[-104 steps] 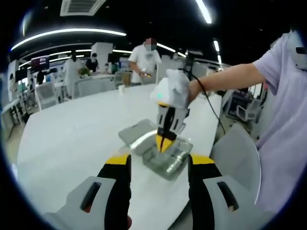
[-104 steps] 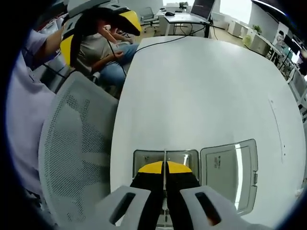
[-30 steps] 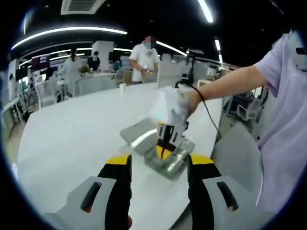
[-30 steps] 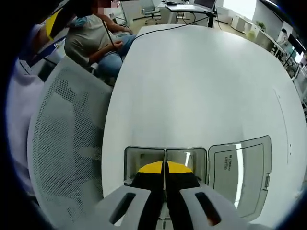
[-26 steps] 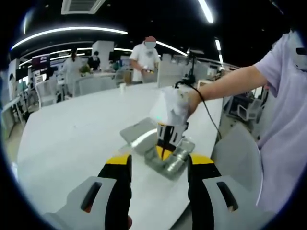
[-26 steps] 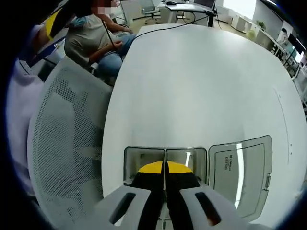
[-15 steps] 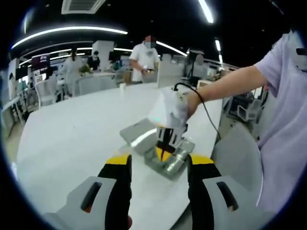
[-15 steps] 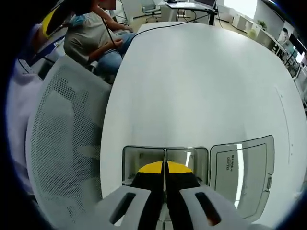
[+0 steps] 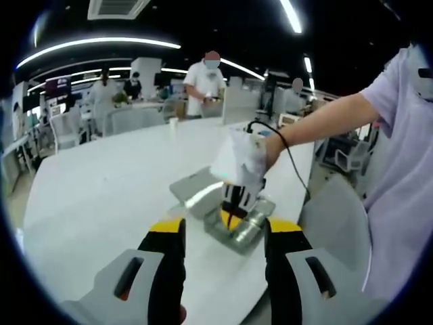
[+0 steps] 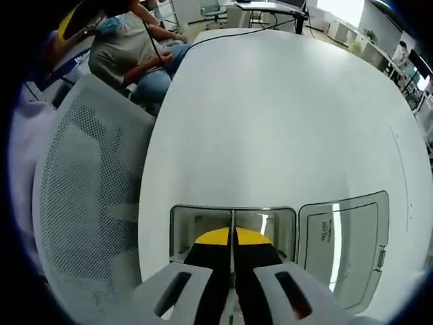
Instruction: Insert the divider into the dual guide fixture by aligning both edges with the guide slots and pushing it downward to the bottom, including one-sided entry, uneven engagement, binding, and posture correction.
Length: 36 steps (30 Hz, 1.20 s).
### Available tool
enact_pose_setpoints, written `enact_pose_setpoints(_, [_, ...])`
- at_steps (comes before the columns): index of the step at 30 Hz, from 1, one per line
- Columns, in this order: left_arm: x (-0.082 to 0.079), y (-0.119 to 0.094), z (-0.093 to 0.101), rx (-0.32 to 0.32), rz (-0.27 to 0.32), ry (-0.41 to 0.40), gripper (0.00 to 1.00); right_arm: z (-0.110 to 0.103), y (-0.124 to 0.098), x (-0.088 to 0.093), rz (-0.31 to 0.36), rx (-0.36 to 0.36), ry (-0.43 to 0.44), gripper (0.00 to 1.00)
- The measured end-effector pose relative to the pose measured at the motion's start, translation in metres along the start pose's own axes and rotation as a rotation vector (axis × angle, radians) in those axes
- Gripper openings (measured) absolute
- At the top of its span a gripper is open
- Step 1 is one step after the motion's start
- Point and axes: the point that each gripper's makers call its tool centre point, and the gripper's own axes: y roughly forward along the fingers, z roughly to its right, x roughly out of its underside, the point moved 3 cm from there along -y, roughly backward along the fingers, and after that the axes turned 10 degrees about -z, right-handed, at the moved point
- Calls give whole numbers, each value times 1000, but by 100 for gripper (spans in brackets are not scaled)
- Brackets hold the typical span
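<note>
Down at the near edge of the white desk (image 10: 270, 108), the right gripper (image 10: 233, 238) stands nose-down over the dual guide fixture (image 10: 203, 220), a shallow grey open box. Its yellow-tipped jaws are pressed together on the divider (image 10: 233, 218), a thin plate seen edge-on as a pale line running straight out from between the tips and across the middle of the box, splitting it into two bays. How deep the plate sits in its slots I cannot tell from here. Just beside the fixture, on its right in the right gripper view, a flat grey lid (image 10: 345, 244) lies on the desk with a label on it. A grey mesh chair (image 10: 88, 203) stands close against the desk edge.

From the left gripper view, the left gripper (image 9: 223, 237) hangs back, jaws apart with nothing between them, pointing towards the fixture (image 9: 238, 227). Beyond it the right gripper (image 9: 232, 217), held in a white-gloved hand (image 9: 242, 157), reaches down into the box, with the lid (image 9: 196, 191) just behind.
</note>
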Motion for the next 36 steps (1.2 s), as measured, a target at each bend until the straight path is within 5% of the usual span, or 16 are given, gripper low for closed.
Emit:
enact_pose_setpoints(10, [-2, -6, -3, -6, 15, -8, 48, -1, -1, 2, -13, 20, -12, 0])
enact_pose_setpoints(19, [-4, -7, 3, 13, 14, -8, 64, -2, -7, -3, 25, 19, 3, 1])
enact_pose_setpoints(36, [-6, -11, 8, 17, 12, 13, 72, -4, -38, -6, 122, 62, 28, 22])
